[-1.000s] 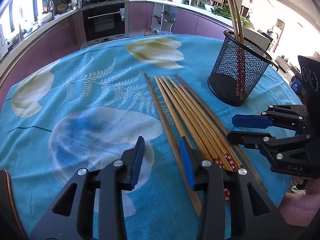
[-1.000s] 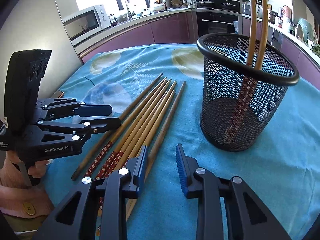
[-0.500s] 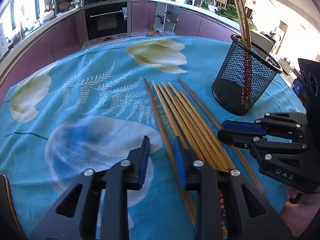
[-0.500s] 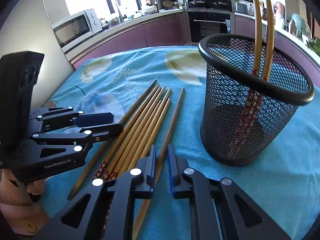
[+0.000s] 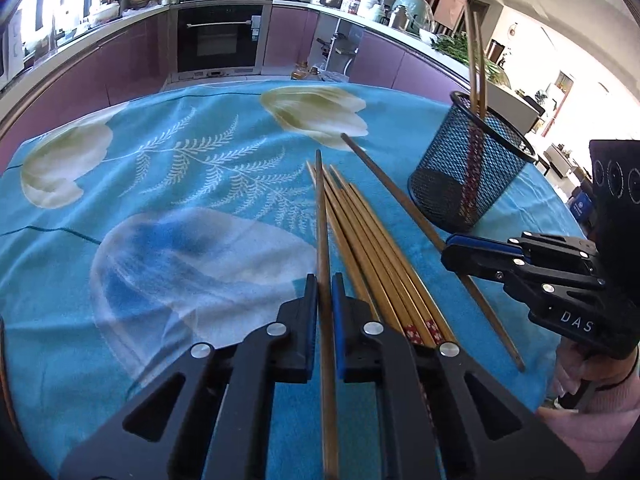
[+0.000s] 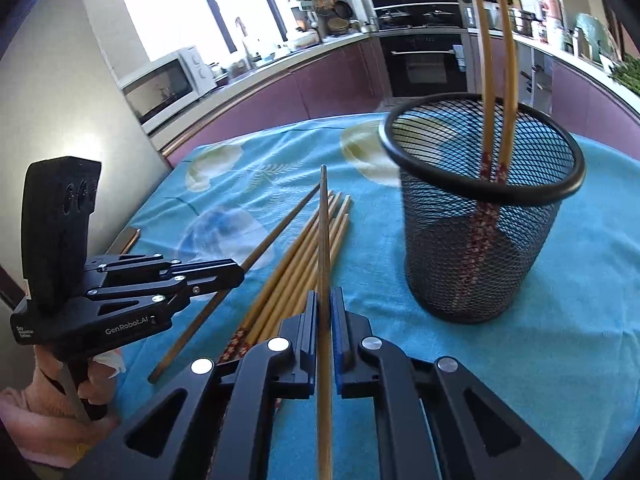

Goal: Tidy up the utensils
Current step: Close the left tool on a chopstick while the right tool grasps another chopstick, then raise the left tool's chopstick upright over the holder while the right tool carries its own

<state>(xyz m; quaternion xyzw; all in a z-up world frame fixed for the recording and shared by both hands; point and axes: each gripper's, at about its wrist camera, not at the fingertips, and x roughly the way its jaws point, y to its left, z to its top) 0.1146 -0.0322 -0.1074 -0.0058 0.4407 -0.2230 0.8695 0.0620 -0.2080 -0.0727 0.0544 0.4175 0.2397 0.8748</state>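
My left gripper (image 5: 325, 286) is shut on a brown wooden chopstick (image 5: 322, 224), held a little above the table. My right gripper (image 6: 325, 300) is shut on another wooden chopstick (image 6: 324, 236), lifted and pointing forward. Several bamboo chopsticks (image 5: 372, 248) lie side by side on the cloth; they also show in the right wrist view (image 6: 296, 264). A black mesh holder (image 6: 480, 216) stands upright to the right with two chopsticks (image 6: 496, 64) in it; it also shows in the left wrist view (image 5: 468, 172). Each gripper is seen side-on from the other view: the right (image 5: 452, 250) and the left (image 6: 236, 274).
The round table has a blue floral cloth (image 5: 160, 184). Its edge curves close on the right (image 5: 560, 216). Purple kitchen cabinets and an oven (image 5: 220, 36) stand behind. A microwave (image 6: 164, 84) sits on the counter at the left.
Both grippers have closed, each on one chopstick from the outer edges of the row, and have lifted them off the cloth. The right gripper has moved closer to the holder.
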